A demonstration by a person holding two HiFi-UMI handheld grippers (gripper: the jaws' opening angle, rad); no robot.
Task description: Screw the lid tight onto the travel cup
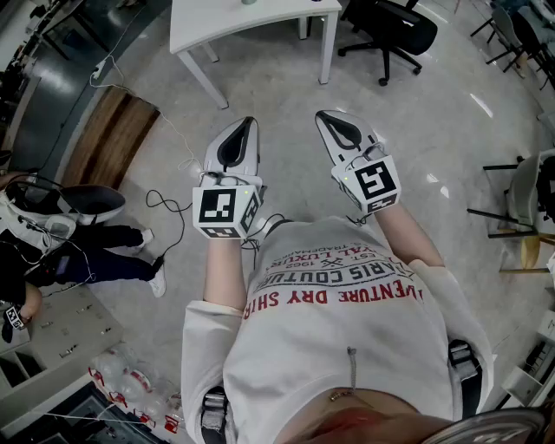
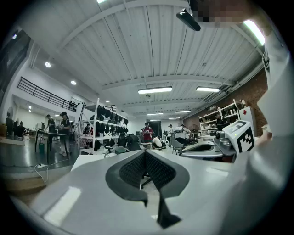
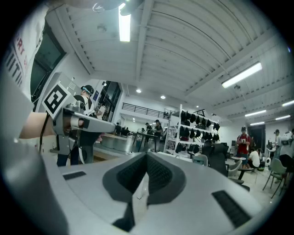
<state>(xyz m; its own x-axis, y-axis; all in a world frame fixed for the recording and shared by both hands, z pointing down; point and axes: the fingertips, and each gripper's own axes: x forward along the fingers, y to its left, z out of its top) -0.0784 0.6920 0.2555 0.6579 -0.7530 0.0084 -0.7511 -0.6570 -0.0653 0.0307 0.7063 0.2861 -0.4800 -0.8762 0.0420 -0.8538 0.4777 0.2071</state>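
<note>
Neither a travel cup nor a lid shows in any view. In the head view both grippers are held up in front of the person's chest, above the floor. The left gripper [image 1: 247,123] has its jaws together with nothing between them, and its marker cube [image 1: 227,211] faces the camera. The right gripper [image 1: 323,114] is likewise shut and empty. The left gripper view looks along the closed left gripper [image 2: 145,151] into a large room, with the right gripper [image 2: 216,147] beside it. In the right gripper view the closed right gripper [image 3: 147,154] has the left gripper [image 3: 87,123] at its left.
A white table [image 1: 243,22] and a black office chair [image 1: 395,30] stand ahead on the grey floor. A seated person [image 1: 52,234] and a cable [image 1: 165,204] are at the left, with a pack of bottles [image 1: 130,386] lower left. Chairs [image 1: 520,208] stand at the right.
</note>
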